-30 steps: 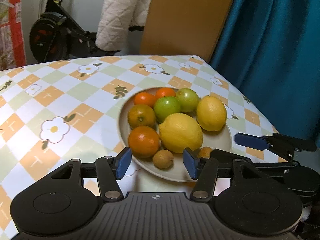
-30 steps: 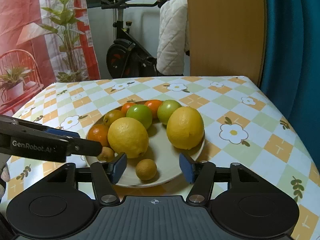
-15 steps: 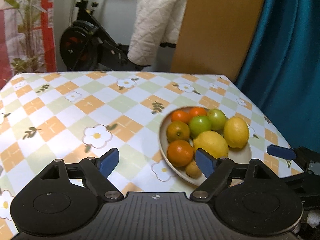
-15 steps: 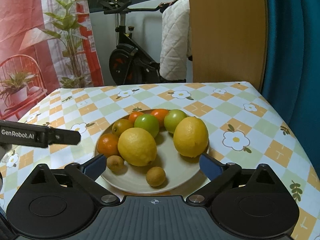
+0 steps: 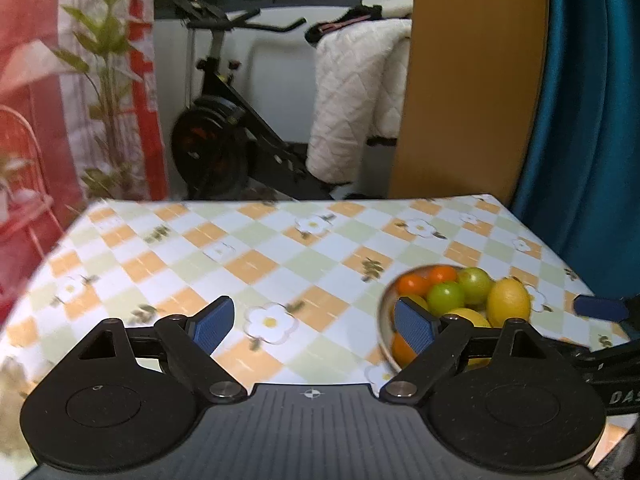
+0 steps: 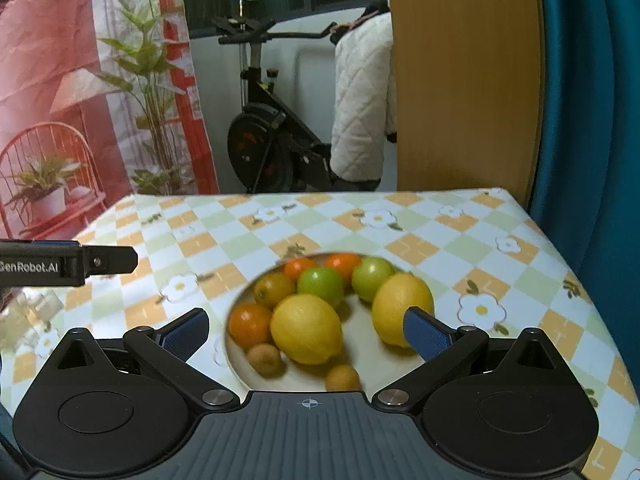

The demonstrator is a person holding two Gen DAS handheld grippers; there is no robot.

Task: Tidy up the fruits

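A beige plate holds two lemons, two green fruits, several oranges and two small brown fruits. My right gripper hovers above the plate's near side, open wide, with nothing gripped. In the left wrist view the same plate lies at the lower right, partly behind one finger. My left gripper is over bare tablecloth left of the plate; its jaws are opening with nothing between them. A left finger pokes into the right wrist view.
The table wears a checked cloth with flowers. Beyond its far edge stand an exercise bike draped with a white quilted jacket, a wooden panel, a teal curtain and a plant.
Both grippers opened wide and rose back from the plate. The left one also swung left and tilted up, so the plate slid to its lower right.
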